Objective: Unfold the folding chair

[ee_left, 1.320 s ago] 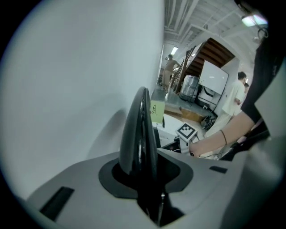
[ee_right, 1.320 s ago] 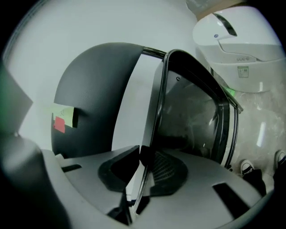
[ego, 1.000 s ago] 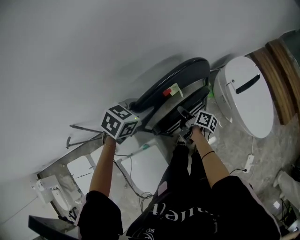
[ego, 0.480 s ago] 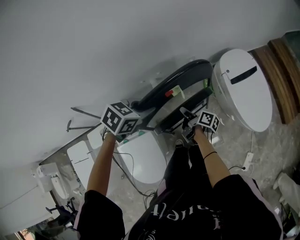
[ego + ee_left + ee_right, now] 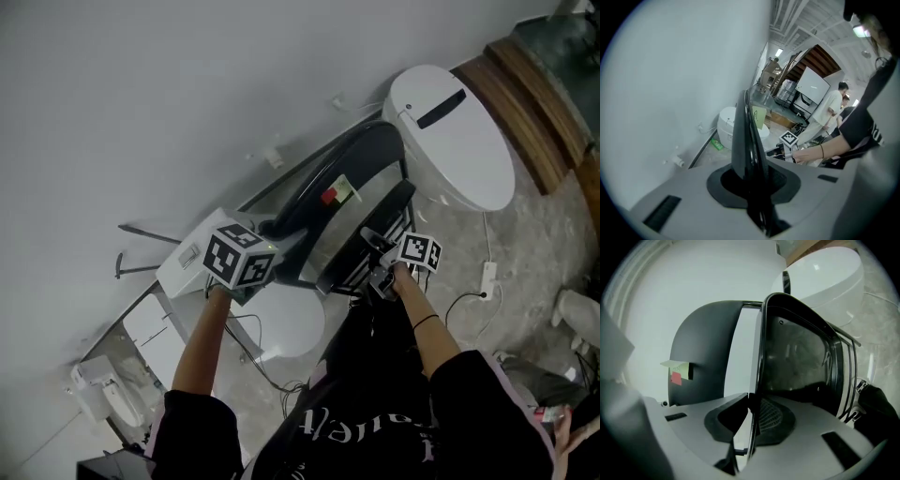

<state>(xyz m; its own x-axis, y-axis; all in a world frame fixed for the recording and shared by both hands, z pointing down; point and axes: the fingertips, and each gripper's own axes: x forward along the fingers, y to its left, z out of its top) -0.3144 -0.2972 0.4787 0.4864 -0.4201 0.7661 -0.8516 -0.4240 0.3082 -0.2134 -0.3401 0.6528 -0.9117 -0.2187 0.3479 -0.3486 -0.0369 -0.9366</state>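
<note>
1. Far left in the head view, a white fixture point(image 5: 157, 330) and a rounded white lid point(image 5: 286, 323) sit on the floor below the pale wall point(image 5: 141, 94).
2. Our left gripper point(image 5: 752, 179) is clenched on the glossy black edge of the folding chair point(image 5: 349, 161); in the left gripper view that edge rises straight up from between the pads.
3. The chair is between our two grippers, leaning close to the wall. Its dark curved back faces the wall and its seat lies near that back, with only a narrow gap between them.
4. A small yellow-green and red tag point(image 5: 339, 193) is stuck on the back.
5. Our right gripper point(image 5: 751, 421) grips the thin front rim of the chair's seat, its textured pad pressed against the rim.
6. Right of the chair, just beside it, a big white oval unit point(image 5: 450, 141) with a black slot rests on the speckled floor point(image 5: 506, 319).
7. A wooden ledge point(image 5: 527, 105) runs past it at the far right.
</note>
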